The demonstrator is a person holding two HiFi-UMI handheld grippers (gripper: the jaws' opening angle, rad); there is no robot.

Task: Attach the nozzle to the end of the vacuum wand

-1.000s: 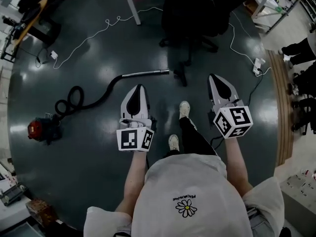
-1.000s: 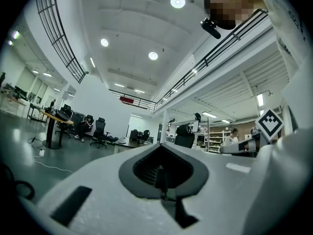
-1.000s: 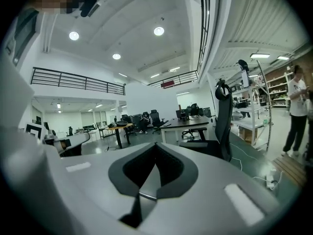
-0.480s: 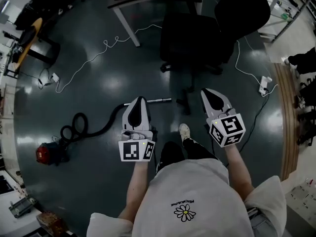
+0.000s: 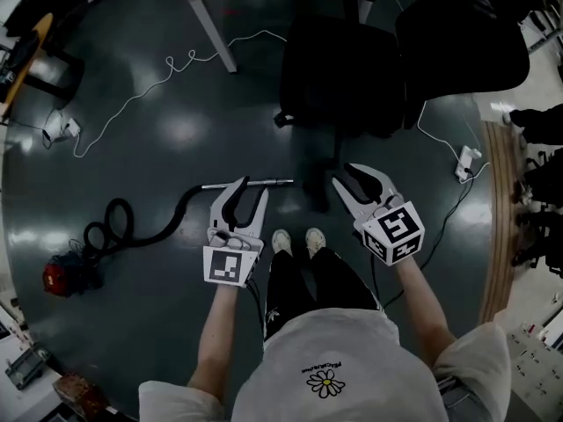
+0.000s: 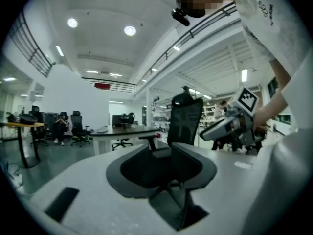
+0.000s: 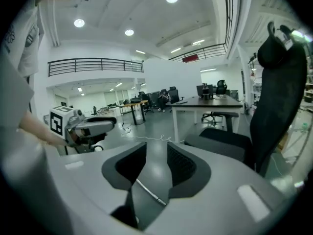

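The metal vacuum wand [image 5: 251, 183] lies flat on the dark floor, and its black hose [image 5: 145, 229] curls left to the red vacuum body [image 5: 63, 275]. I cannot make out a nozzle in any view. My left gripper [image 5: 249, 192] hangs above the wand's middle, its jaws opening with nothing between them [image 6: 164, 155]. My right gripper [image 5: 352, 179] is just right of the wand's free end, its jaws also opening and empty [image 7: 152, 163]. Through its gap a short piece of the wand [image 7: 146, 191] shows on the floor.
A black office chair [image 5: 339, 60] stands just beyond the wand, under a white-legged table [image 5: 207, 20]. A white cable [image 5: 167, 69] runs across the floor at the left. A power strip [image 5: 466, 158] with its cord lies at the right. The person's feet [image 5: 295, 240] are between the grippers.
Both grippers were shut and now stand open. The person has stepped towards the wand, and both grippers have come down and forward over it.
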